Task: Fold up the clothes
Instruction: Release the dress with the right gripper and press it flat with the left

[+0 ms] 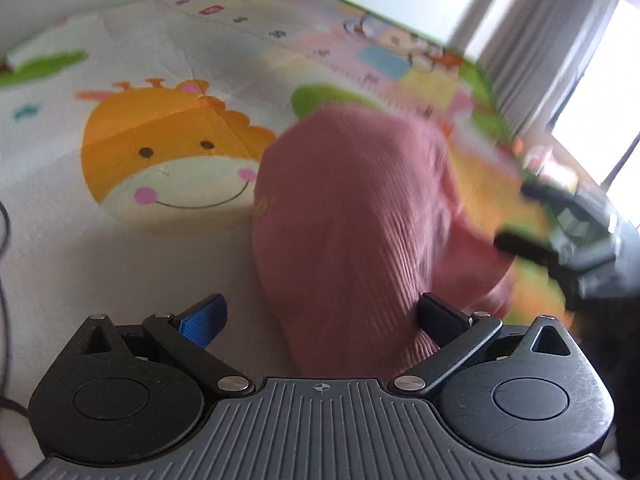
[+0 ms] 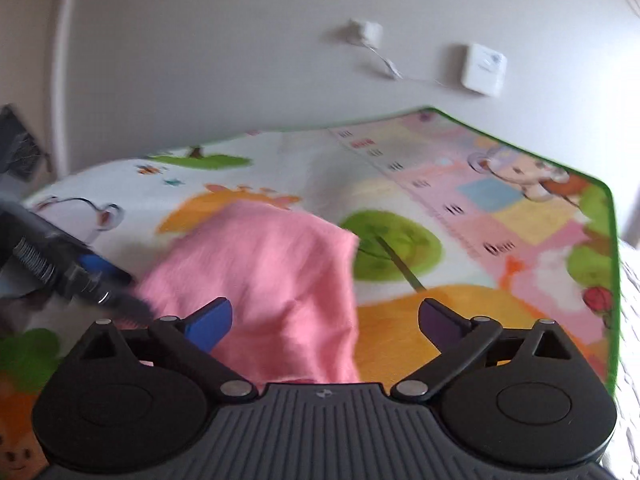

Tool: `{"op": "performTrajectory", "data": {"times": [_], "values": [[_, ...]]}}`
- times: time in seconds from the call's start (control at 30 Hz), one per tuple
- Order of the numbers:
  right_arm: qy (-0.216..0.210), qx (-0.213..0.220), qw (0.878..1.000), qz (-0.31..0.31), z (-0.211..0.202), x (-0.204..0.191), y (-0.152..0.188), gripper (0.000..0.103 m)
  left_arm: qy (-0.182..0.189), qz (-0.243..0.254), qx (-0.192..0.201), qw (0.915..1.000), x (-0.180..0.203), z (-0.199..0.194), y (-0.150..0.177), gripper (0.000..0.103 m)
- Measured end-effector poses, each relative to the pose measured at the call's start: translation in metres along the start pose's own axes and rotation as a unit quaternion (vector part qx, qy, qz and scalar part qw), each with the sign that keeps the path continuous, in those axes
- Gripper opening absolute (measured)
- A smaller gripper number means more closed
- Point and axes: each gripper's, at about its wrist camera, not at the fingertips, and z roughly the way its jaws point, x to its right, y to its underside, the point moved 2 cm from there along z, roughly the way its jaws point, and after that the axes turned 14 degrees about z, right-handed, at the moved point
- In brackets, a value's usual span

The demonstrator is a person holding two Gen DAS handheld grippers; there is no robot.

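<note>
A pink ribbed garment point(image 1: 352, 216) lies bunched on the cartoon play mat point(image 1: 168, 152). My left gripper point(image 1: 322, 316) is open, its fingers spread on either side of the cloth's near end, gripping nothing. My right gripper point(image 2: 325, 320) is open too, above the same pink garment point(image 2: 264, 280), which reaches down between its fingers. The right gripper shows blurred at the right edge of the left wrist view point(image 1: 560, 232). The left gripper shows at the left edge of the right wrist view point(image 2: 72, 272), beside the cloth's edge.
The play mat point(image 2: 500, 220) has a green border and ends near a white wall with a socket point(image 2: 484, 68) and a cable. A window with grey curtains point(image 1: 540, 40) is at the right. A dark cable point(image 1: 4, 240) hangs at the left edge.
</note>
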Motion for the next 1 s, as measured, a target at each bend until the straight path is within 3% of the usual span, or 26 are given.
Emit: {"op": "performTrajectory", "data": {"times": [0.07,0.17,0.23,0.33,0.47,0.53,0.6,0.7,1.0], "values": [[0.034,-0.039,0.999,-0.016,0.019,0.003,0.012,0.1,-0.016,0.03,-0.009,0.9994,0.008,0.001,0.004,0.103],[0.047,-0.085,0.995,-0.031,0.035,0.008,0.034,0.101,-0.013,0.052,-0.008,0.9985,0.015,-0.007,0.004,0.103],[0.039,-0.086,0.995,-0.022,0.027,0.012,0.029,0.101,-0.003,0.056,0.006,0.9984,0.015,-0.016,-0.003,0.103],[0.031,-0.059,0.997,-0.037,0.014,0.009,0.013,0.103,-0.009,0.047,0.051,0.9976,0.008,-0.032,-0.024,0.103],[0.034,-0.004,0.998,-0.053,0.011,0.0,-0.025,0.103,-0.088,0.022,0.094,0.9914,-0.014,-0.033,-0.06,0.103],[0.046,0.017,0.998,-0.046,0.027,-0.004,-0.045,0.103,-0.107,0.014,0.098,0.9893,-0.025,-0.022,-0.072,0.103],[0.055,0.021,0.998,-0.037,0.051,-0.006,-0.059,0.103,-0.102,0.019,0.076,0.9917,-0.029,-0.004,-0.074,0.103],[0.075,-0.027,0.996,-0.044,0.108,-0.008,-0.058,0.103,-0.092,0.02,0.05,0.9943,-0.035,0.02,-0.073,0.103],[0.092,-0.053,0.994,-0.039,0.133,-0.004,-0.038,0.103,-0.066,-0.012,0.024,0.9974,-0.051,0.052,-0.057,0.103]]}}
